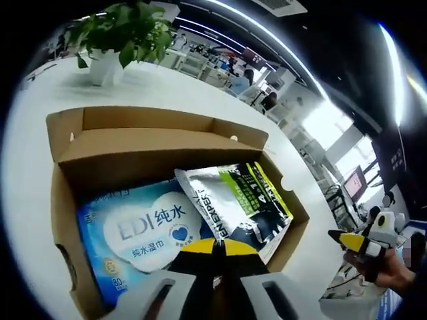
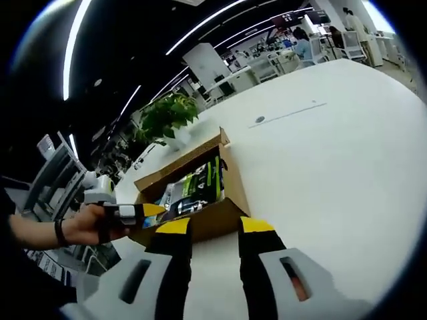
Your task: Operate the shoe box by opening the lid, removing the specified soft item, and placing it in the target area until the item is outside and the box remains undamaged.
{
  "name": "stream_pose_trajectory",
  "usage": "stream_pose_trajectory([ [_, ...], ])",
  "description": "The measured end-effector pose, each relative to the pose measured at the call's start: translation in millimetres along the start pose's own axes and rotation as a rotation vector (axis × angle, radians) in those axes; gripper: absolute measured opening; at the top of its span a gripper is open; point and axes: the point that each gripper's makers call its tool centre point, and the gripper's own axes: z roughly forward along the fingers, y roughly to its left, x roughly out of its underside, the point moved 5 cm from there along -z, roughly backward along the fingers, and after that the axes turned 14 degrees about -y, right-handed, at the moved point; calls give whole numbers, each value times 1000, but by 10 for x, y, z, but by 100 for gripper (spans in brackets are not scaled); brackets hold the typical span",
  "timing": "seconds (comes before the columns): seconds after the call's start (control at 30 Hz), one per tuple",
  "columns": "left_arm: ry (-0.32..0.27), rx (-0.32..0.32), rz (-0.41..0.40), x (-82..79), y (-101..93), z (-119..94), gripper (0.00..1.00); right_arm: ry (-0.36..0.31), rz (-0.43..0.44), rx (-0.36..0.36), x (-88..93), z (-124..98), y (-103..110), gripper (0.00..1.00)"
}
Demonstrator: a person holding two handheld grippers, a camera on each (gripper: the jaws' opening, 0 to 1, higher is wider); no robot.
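Note:
The brown cardboard shoe box stands open on the white table, its lid flap folded back. Inside lie a blue wet-wipes pack and, to its right, a silver, green and black soft pouch. My left gripper hovers over the box's near edge with its yellow tips together, nothing between them. In the right gripper view the box sits ahead and left. My right gripper is open, just short of the box's side. A hand holds the left gripper over the box.
A potted green plant in a white pot stands on the table beyond the box, also visible as the plant. The white table stretches wide to the right of the box. The right gripper hangs past the box's right side. Desks and people fill the background.

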Motion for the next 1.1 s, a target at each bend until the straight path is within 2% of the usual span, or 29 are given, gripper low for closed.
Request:
stream_pose_trajectory([
  [0.23,-12,-23,-19,-22,122,-120,1,43,-33,-56,-10,388,194,25],
  [0.4,1,-20,-8,-17,197,-188,1,79,-28,-69,83,693,261,24],
  [0.6,-8,-18,-22,-57,245,-239,1,123,-14,-73,165,944,305,24],
  [1.1,-6,-6,-27,-51,242,-272,1,234,-31,-41,347,1170,269,19],
])
